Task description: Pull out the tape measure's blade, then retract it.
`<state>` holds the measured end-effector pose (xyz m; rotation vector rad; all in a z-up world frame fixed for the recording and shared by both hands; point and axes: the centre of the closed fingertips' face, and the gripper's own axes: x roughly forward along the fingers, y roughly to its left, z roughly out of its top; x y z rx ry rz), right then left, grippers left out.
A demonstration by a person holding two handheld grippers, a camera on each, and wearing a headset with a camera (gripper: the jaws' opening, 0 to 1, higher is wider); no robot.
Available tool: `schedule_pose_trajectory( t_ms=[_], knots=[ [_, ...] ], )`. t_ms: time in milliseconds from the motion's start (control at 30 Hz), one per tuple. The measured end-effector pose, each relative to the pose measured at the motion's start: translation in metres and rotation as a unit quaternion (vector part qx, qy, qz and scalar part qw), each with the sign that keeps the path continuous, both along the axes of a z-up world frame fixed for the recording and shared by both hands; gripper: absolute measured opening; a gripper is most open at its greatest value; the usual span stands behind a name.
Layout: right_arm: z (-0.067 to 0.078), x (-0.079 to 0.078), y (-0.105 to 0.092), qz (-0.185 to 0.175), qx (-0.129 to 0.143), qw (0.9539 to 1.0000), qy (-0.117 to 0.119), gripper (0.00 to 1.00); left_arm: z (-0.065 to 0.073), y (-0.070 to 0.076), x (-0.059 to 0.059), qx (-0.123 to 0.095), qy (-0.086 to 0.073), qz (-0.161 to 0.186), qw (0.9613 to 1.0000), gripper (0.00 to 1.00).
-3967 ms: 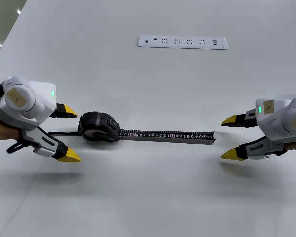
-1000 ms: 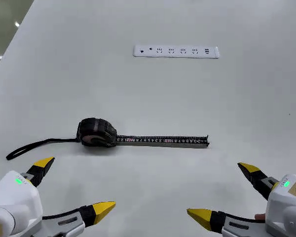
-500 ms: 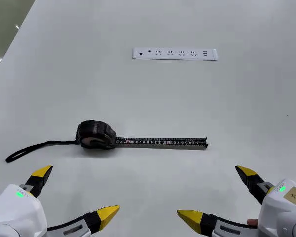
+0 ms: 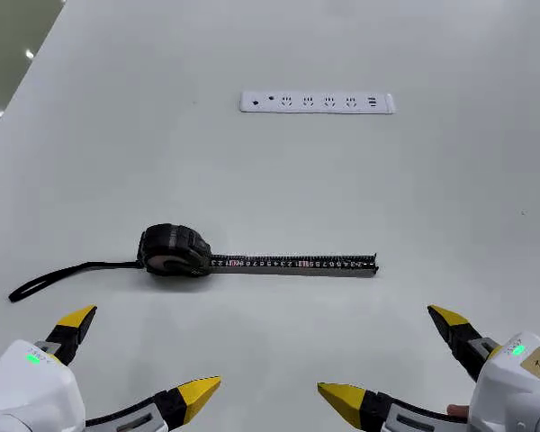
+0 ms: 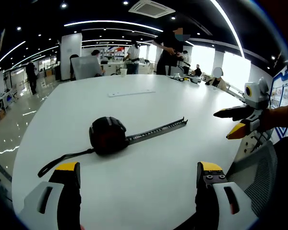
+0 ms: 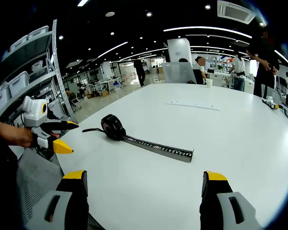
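Observation:
A black tape measure point(image 4: 174, 250) lies on the white table point(image 4: 279, 180), its blade point(image 4: 292, 263) drawn out to the right and its wrist strap point(image 4: 63, 274) trailing left. The case point(image 5: 108, 135) and blade point(image 5: 156, 131) also lie ahead in the left gripper view; the case point(image 6: 113, 127) and blade point(image 6: 158, 148) lie ahead in the right gripper view. My left gripper point(image 4: 139, 360) hangs open at the near left edge, well short of the case. At the near right my right gripper point(image 4: 391, 360) is open too, apart from the blade's end hook point(image 4: 374, 263). Neither holds anything.
A white power strip point(image 4: 317, 102) lies flat at the far middle of the table. The table's left edge point(image 4: 18, 99) runs diagonally at the far left. People point(image 5: 170, 48) and desks stand in the room beyond the table.
Since four seconds ago both grippers have drawn back from beside the tape measure to the near edge. Over the last second little has moved; the tape measure stays put with its blade out.

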<state>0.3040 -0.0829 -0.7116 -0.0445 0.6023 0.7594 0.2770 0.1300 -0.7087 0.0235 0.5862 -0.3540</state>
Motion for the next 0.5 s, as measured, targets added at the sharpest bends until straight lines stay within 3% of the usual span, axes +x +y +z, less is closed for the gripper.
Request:
schedule_pose_trajectory(
  t_ms=[500],
  knots=[
    [-0.0018,0.0020,-0.0016,0.026,-0.002,0.9996,-0.005,0.99,-0.0011,-0.0065,0.0052,-0.003,0.000,-0.004,1.0000,0.99]
  ],
)
